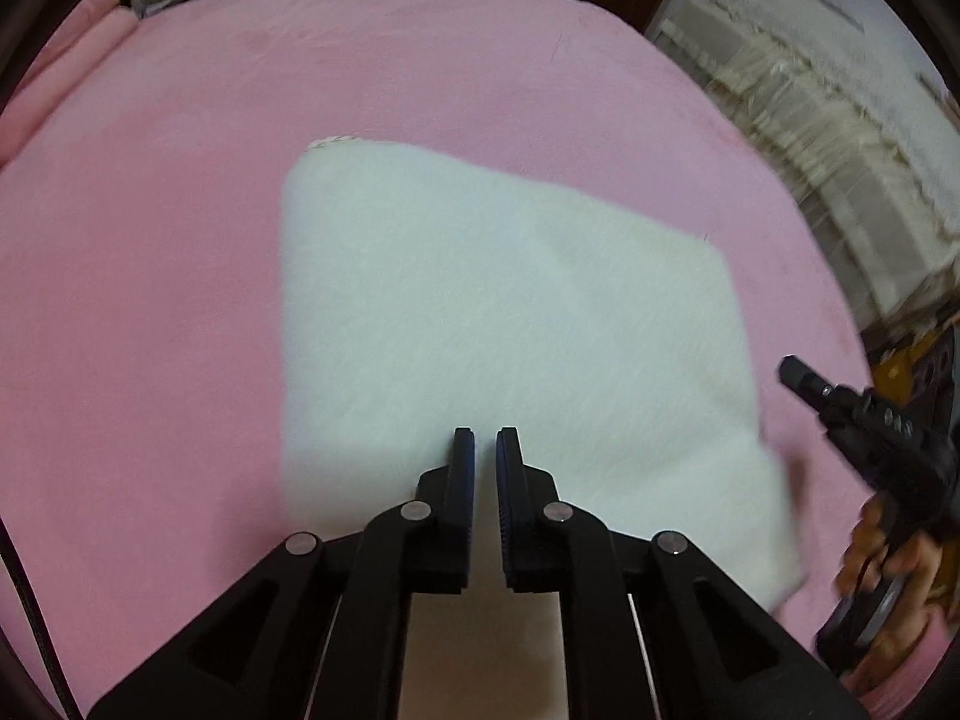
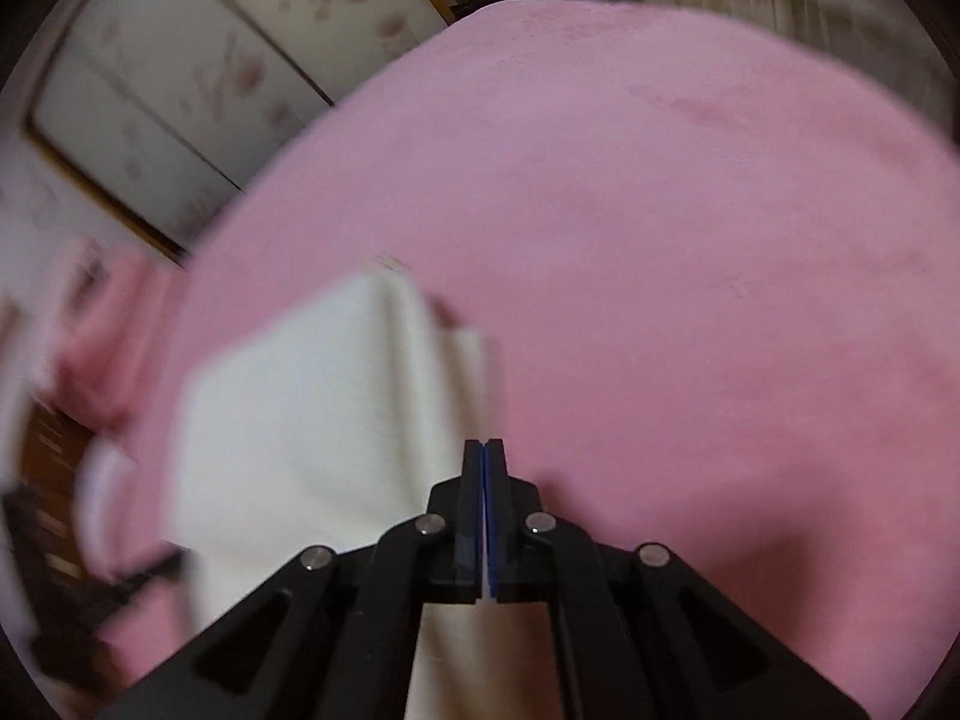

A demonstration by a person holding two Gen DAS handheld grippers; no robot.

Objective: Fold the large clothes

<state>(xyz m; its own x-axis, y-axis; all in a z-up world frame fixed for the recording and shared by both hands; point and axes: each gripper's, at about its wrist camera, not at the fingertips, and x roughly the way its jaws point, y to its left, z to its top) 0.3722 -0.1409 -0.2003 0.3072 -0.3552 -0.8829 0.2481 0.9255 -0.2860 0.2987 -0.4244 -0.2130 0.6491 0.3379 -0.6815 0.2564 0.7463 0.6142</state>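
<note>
A white garment [image 1: 492,300], folded into a flat, roughly square stack, lies on the pink bed cover [image 1: 150,300]. My left gripper [image 1: 485,435] hovers over the stack's near part, its jaws almost together with nothing between them. My right gripper [image 1: 792,372] appears at the right edge of the left wrist view, held by a hand [image 1: 888,558], off the stack's right side and carrying nothing. In the right wrist view my right gripper [image 2: 485,444] is shut, pads pressed together, beside the right edge of the white garment [image 2: 312,420], over the pink bed cover [image 2: 720,300]. That view is blurred.
A pink pillow [image 1: 90,42] lies at the bed's far left corner. Floral cabinet doors [image 2: 180,90] stand behind the bed. Furniture under a cream fringed cover [image 1: 840,120] stands past the bed's right edge. Pink cover surrounds the stack on all sides.
</note>
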